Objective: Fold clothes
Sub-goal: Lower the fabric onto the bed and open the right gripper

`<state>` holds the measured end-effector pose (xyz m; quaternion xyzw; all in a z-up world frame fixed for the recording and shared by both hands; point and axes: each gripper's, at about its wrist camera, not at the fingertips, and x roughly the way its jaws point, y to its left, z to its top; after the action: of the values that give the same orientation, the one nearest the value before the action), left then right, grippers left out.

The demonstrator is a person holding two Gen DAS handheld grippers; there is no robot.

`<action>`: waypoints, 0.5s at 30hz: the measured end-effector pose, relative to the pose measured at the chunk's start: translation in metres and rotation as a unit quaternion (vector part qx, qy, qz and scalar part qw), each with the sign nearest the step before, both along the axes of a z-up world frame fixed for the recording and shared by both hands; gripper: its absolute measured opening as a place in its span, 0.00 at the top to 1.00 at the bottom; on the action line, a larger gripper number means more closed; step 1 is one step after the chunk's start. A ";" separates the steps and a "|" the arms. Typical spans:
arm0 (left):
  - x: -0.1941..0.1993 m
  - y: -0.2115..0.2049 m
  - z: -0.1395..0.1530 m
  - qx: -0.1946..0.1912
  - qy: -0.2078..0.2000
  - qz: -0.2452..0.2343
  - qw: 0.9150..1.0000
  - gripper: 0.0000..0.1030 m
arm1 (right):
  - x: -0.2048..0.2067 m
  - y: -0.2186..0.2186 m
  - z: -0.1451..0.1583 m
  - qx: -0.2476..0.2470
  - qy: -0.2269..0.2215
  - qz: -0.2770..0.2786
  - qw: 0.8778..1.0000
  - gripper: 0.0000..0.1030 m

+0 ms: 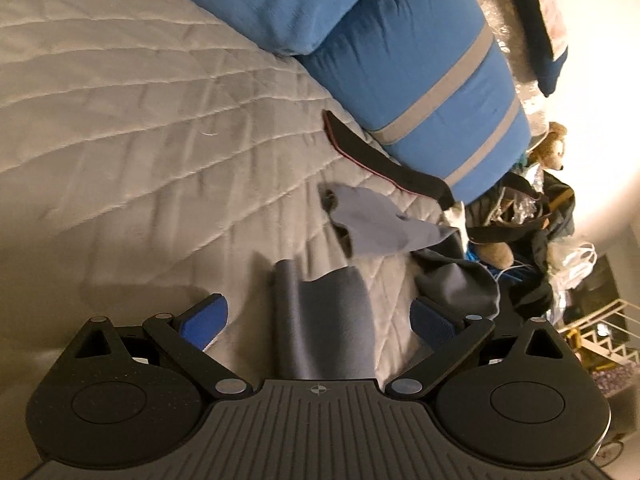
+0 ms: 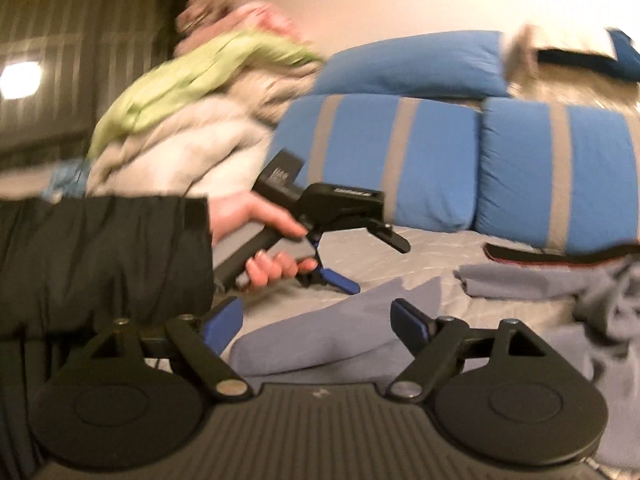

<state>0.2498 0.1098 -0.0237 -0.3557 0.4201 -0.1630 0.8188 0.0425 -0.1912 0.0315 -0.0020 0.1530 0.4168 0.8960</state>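
A grey-blue garment (image 1: 332, 320) lies rumpled on the quilted bedspread (image 1: 120, 140). In the left wrist view my left gripper (image 1: 319, 302) is open, its blue pads wide apart on either side of a fold of that cloth, not pressing on it. More of the garment (image 1: 380, 228) trails toward the pillows. In the right wrist view my right gripper (image 2: 316, 304) is open over the near part of the garment (image 2: 320, 344). Beyond it a hand (image 2: 256, 216) holds the left gripper (image 2: 380, 269), jaws apart, just above the bed.
Blue pillows with grey stripes (image 1: 400, 60) (image 2: 380, 160) line the head of the bed. A black item with a red edge (image 1: 372, 156) lies before them. A pile of green and white clothes (image 2: 180, 120) sits at the left. A teddy bear (image 1: 552, 144) and bags (image 1: 540, 220) crowd the far edge.
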 end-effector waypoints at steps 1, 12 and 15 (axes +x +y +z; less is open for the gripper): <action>0.003 -0.001 -0.003 -0.007 0.001 0.003 1.000 0.04 | 0.003 -0.003 -0.002 0.011 0.004 -0.009 1.000 0.15; 0.007 -0.008 -0.004 0.051 0.005 0.030 0.998 0.71 | 0.016 -0.033 -0.030 0.096 0.042 -0.078 0.991 0.14; 0.001 -0.004 -0.002 0.072 0.027 0.048 0.996 0.97 | 0.018 -0.045 -0.042 0.125 0.056 -0.102 0.985 0.14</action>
<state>0.2511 0.1058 -0.0260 -0.3201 0.4352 -0.0834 0.8374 0.0605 -0.2360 -0.0108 0.1488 0.1485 0.3386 0.9171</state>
